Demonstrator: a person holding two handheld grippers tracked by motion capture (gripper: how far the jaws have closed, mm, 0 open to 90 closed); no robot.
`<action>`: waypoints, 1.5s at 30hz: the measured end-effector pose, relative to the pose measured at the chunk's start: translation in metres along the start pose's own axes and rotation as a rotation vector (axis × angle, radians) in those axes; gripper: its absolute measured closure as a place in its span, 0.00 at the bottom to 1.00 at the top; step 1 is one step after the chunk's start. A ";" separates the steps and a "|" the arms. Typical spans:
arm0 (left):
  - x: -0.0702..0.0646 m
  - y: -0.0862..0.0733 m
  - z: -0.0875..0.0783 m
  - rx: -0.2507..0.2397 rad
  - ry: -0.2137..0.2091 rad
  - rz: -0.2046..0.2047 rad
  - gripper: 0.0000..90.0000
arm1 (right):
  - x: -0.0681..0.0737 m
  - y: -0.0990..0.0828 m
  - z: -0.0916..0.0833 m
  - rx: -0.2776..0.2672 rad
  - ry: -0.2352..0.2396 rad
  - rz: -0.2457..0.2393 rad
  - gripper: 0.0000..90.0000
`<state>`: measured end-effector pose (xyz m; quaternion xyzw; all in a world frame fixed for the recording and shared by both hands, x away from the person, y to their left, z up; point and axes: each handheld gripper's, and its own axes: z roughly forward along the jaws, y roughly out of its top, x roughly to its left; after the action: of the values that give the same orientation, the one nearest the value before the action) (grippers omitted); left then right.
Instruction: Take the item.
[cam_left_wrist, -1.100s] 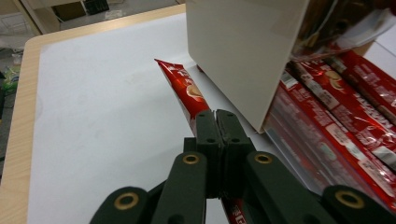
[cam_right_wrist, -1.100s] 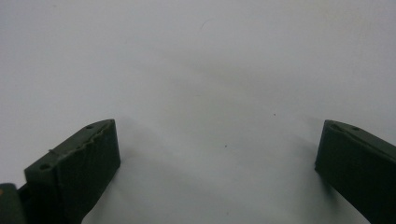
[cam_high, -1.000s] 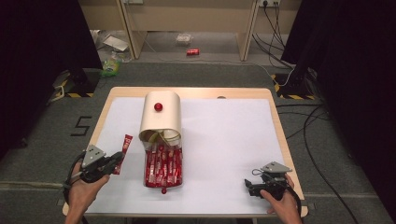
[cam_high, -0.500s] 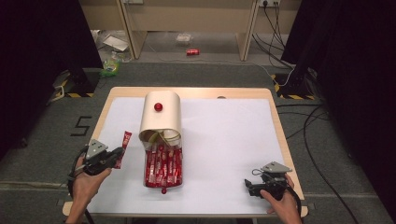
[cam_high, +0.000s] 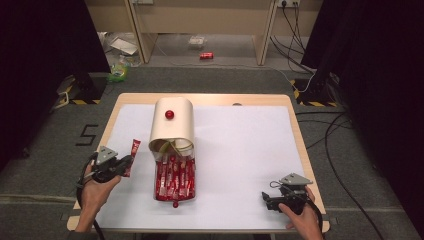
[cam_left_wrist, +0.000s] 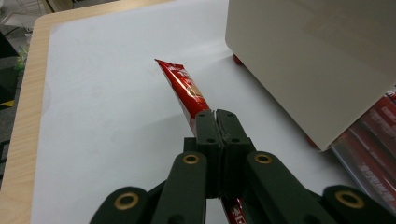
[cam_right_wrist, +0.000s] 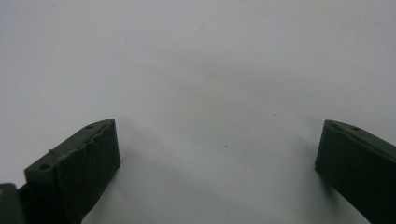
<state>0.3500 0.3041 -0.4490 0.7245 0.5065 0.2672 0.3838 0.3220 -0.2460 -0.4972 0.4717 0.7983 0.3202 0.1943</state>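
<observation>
The left gripper (cam_left_wrist: 215, 122) pinches one red sachet (cam_left_wrist: 183, 88), jaws pressed together on it, above the white mat (cam_high: 240, 150) near the table's left edge, just left of the cream box (cam_high: 172, 124). The left gripper view shows the sachet's print and crimped tip; the high view shows the tray (cam_high: 175, 181) of red sachets, too tightly packed to count, spilling from the box. The right gripper (cam_high: 272, 199) rests with jaws spread over bare mat near the front right corner, well apart.
</observation>
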 end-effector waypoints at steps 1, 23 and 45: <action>0.000 0.000 0.001 0.002 0.000 0.000 0.98 | 0.000 0.000 0.000 0.000 0.000 0.000 0.00; 0.008 0.000 0.021 0.056 0.027 0.005 0.98 | 0.000 0.000 0.000 0.001 0.000 0.000 0.00; 0.011 -0.004 0.039 0.116 0.058 0.009 0.97 | 0.000 0.000 0.000 0.001 0.000 0.000 0.00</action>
<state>0.3816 0.3046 -0.4744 0.7397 0.5289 0.2598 0.3250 0.3219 -0.2460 -0.4971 0.4718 0.7985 0.3195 0.1942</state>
